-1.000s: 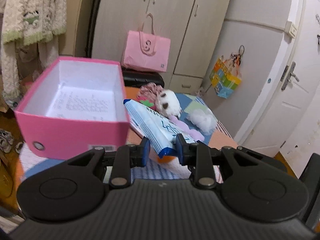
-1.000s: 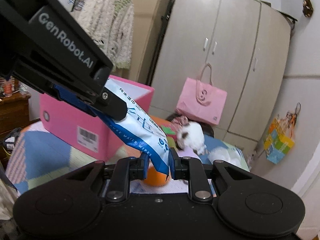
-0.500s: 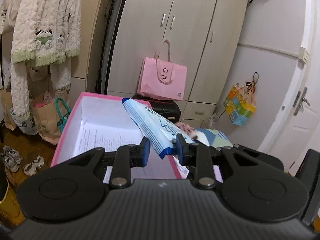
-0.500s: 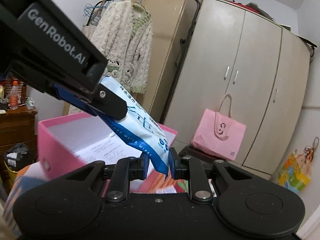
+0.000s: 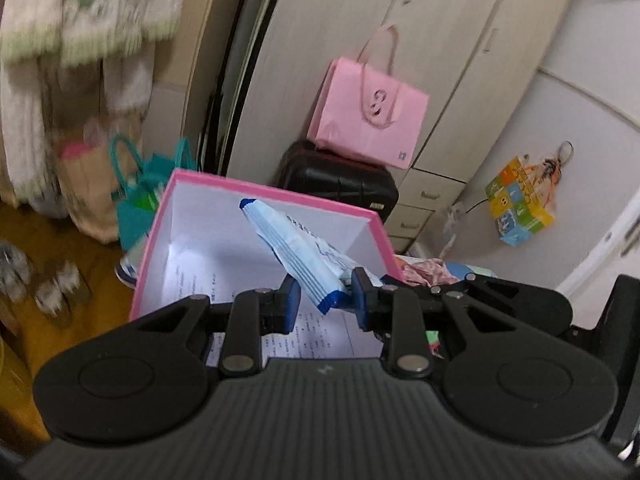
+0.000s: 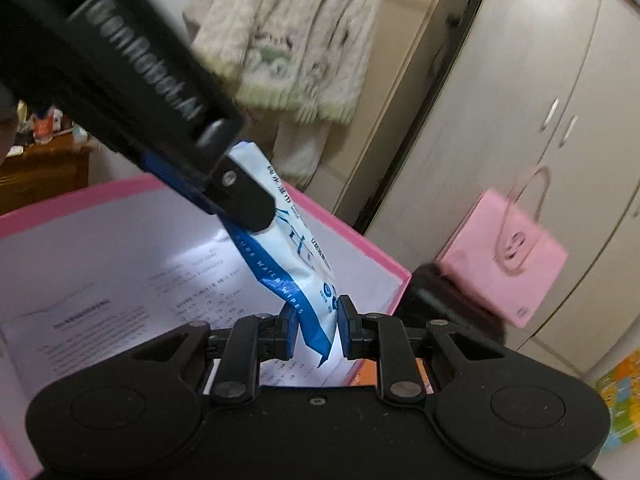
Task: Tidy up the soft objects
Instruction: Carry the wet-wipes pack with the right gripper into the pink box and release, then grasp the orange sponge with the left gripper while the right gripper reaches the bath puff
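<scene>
A blue and white pack of wet wipes (image 5: 296, 252) hangs in the air over the open pink box (image 5: 256, 194), which has a white inside and a printed sheet on its bottom. My left gripper (image 5: 325, 306) is shut on one end of the pack. My right gripper (image 6: 318, 330) is shut on the other end of the pack (image 6: 288, 256). The left gripper also shows in the right wrist view (image 6: 236, 196), clamped on the pack's upper end. The box (image 6: 360, 240) lies right below both grippers.
A pink tote bag (image 5: 368, 116) sits on a black suitcase (image 5: 340, 184) by the wardrobe. Patterned cloth (image 5: 428, 270) lies right of the box. Bags (image 5: 132, 196) and shoes (image 5: 52, 292) are on the floor to the left. Knit cardigans (image 6: 288, 48) hang behind.
Both grippers have carried the wipes pack from above the table's soft things to over the pink box and tilted down toward its inside. Both stay shut on the pack.
</scene>
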{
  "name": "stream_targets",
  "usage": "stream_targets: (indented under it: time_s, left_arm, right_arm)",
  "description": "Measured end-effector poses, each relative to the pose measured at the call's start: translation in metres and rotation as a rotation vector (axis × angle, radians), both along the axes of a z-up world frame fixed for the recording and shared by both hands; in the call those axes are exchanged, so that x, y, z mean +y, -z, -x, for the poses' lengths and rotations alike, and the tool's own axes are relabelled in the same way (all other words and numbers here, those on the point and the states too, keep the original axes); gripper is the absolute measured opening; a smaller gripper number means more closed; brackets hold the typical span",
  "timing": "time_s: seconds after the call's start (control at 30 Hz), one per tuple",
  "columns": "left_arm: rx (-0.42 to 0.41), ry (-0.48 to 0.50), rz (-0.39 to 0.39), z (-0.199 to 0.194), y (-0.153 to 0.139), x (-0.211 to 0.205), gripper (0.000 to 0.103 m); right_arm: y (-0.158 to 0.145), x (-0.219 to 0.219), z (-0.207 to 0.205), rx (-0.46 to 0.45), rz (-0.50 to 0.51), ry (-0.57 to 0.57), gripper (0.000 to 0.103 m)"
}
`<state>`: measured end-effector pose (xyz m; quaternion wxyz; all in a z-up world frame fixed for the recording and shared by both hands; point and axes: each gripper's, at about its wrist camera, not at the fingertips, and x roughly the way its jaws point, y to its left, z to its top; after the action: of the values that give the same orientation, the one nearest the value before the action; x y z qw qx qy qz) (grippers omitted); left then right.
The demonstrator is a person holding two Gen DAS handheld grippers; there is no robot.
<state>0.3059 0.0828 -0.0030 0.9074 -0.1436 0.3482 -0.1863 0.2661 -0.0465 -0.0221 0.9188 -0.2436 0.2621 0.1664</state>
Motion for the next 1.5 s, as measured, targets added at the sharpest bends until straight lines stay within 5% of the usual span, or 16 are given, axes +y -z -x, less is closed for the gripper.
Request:
stream_targets:
  time_s: [0.2,0.33,0.53,0.83,1.33,1.5]
  left_arm:
    - [0.109,-0.014,0.028,-0.031,0.023,0.003,0.025]
    - [0.174,-0.013,-0.038,-0.038,0.031,-0.001,0.025]
    - [0.225,-0.083,-0.152,-0.044,0.038,-0.003,0.044]
    - [-0.047,-0.041,-0.335,0.029,-0.014,-0.018,0.071]
    - [-0.289,0.127,-0.403,0.164,-0.085,-0.033,0.09]
    - [-0.319,0.193,-0.389,0.202,-0.091,-0.045,0.093]
  right_arm:
    - [0.017,0.02,-0.023,0.031,0.123,0.005,0.024]
    - [0.031,0.033,-0.029,0.048,0.223,-0.024,0.025]
    - [0.029,0.032,-0.023,0.077,0.184,-0.033,0.054]
    - [-0.002,0.022,0.016,0.066,0.056,-0.03,0.064]
    - [-0.057,-0.013,0.103,0.062,-0.118,-0.046,0.071]
    - [-0.062,-0.06,0.144,0.043,-0.267,0.039,0.074]
